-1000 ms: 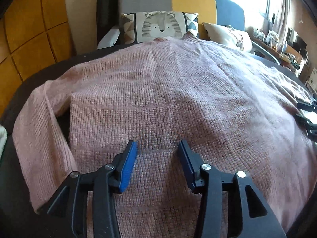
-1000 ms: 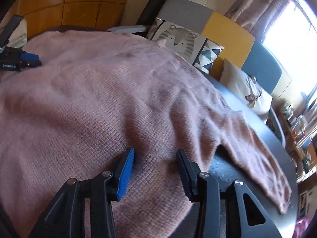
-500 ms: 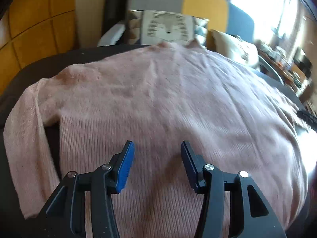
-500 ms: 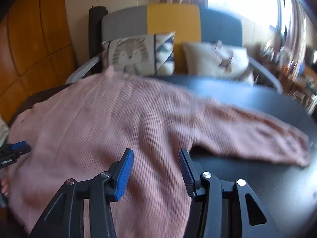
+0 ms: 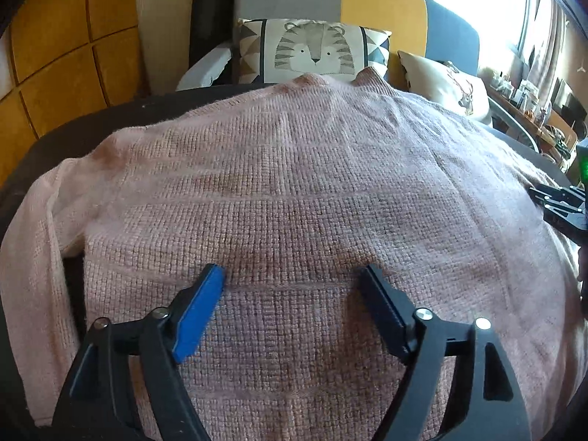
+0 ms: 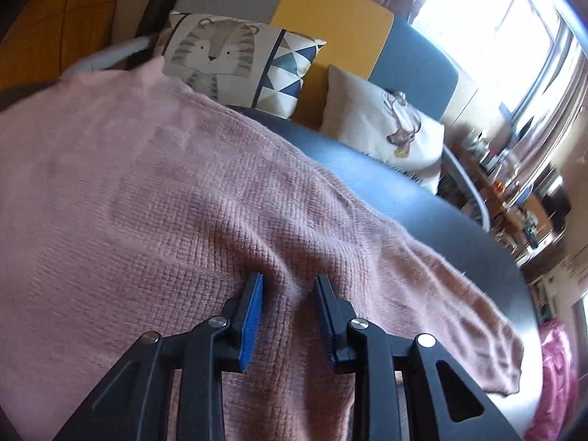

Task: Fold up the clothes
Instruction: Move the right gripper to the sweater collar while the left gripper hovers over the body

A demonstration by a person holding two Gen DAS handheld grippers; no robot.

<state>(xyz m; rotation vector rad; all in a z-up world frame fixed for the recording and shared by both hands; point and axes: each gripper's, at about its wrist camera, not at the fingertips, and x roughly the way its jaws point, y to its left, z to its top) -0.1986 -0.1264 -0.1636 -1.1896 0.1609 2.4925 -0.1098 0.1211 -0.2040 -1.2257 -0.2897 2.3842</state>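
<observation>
One pink knit sweater lies spread flat over a dark round table, collar at the far edge, one sleeve down the left side and the other trailing right. The left gripper is spread wide over the sweater's near middle; the right gripper is narrower, fingers pressed into a ridge of knit near the right armpit, not closed on it. Beyond stand a grey, yellow and blue sofa with a tiger cushion and deer cushion, orange wall panels left, a bright window right; no writing is readable.

home living room | sofa with tiger cushion | curtained window | cluttered shelf
</observation>
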